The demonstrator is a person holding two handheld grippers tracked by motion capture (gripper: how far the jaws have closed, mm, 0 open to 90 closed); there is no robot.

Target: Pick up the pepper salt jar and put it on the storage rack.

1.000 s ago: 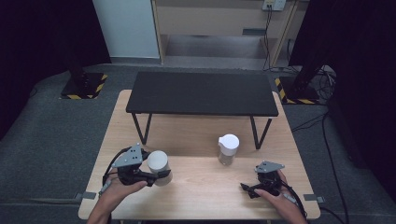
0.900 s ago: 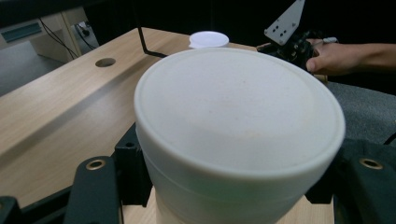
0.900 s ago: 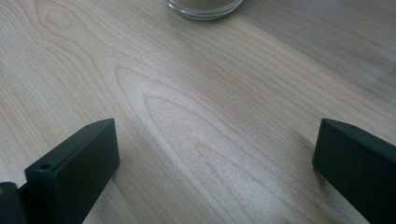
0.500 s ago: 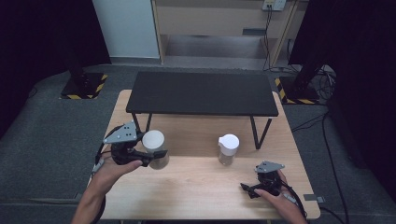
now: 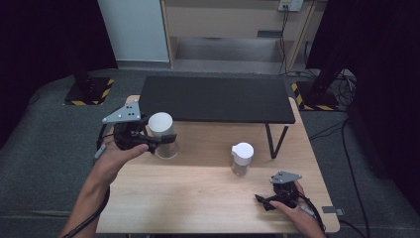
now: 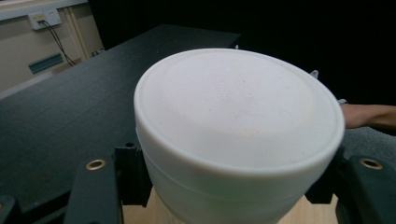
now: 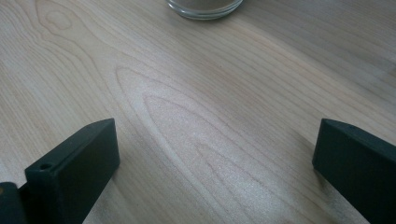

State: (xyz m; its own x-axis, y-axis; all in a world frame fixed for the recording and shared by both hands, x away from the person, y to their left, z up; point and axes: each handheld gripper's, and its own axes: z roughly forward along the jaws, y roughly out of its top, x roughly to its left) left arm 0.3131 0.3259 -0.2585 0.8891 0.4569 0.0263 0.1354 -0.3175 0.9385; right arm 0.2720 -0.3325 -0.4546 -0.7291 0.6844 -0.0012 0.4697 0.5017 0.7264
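Note:
A clear jar with a white lid (image 5: 161, 130) hangs above the left part of the wooden table (image 5: 198, 198), clamped in my left gripper (image 5: 153, 141). In the left gripper view the white lid (image 6: 238, 130) sits between the two black jaws, pressed from both sides. A second white-lidded jar (image 5: 242, 158) stands on the table right of centre. My right gripper (image 5: 265, 202) rests low near the front right corner, its jaws wide apart over bare wood (image 7: 210, 140). The glass base of that second jar (image 7: 204, 7) shows just ahead of them.
A low black shelf (image 5: 213, 99) on thin legs spans the back of the table. Dark grey floor surrounds the table, with hazard-striped stand bases at both sides. A person's forearm (image 5: 91, 193) reaches in from the lower left.
My left gripper has lifted its jar off the table and carried it up and toward the black shelf. The right gripper and the second jar have not moved.

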